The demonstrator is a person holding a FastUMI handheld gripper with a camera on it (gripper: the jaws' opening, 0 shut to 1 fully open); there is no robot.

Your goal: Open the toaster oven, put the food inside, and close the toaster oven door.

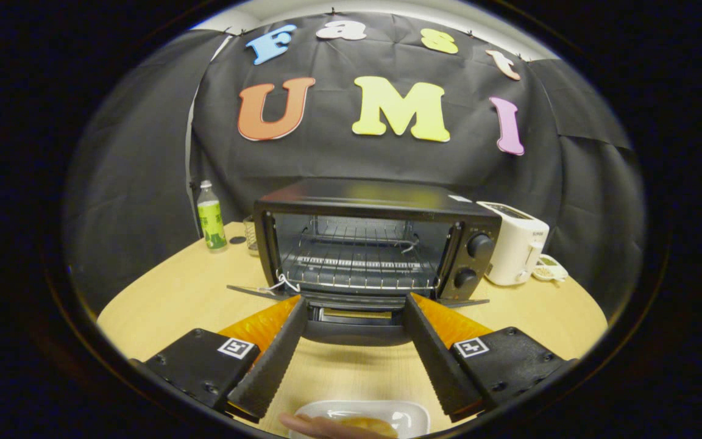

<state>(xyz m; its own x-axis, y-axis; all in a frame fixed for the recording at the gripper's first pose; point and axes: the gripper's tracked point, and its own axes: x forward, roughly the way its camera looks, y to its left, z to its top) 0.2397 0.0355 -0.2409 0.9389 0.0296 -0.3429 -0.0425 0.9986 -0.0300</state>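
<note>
A black toaster oven [381, 201] stands on the wooden table [174, 299] straight ahead. Its door [357, 326] is folded down flat toward me, and the wire rack [357, 265] inside is bare. My gripper [356, 303] is open, its fingertips just over the lowered door's front edge, nothing between them. Below the fingers, close to me, a white plate [400, 414] holds a golden piece of food [369, 424]. A person's finger [305, 425] touches the plate's near edge.
A green-labelled bottle [211, 216] and a small glass [249, 235] stand left of the oven. A white toaster [515, 244] sits to its right, with a small white dish [549, 268] beyond it. Bare table lies on both sides of the door.
</note>
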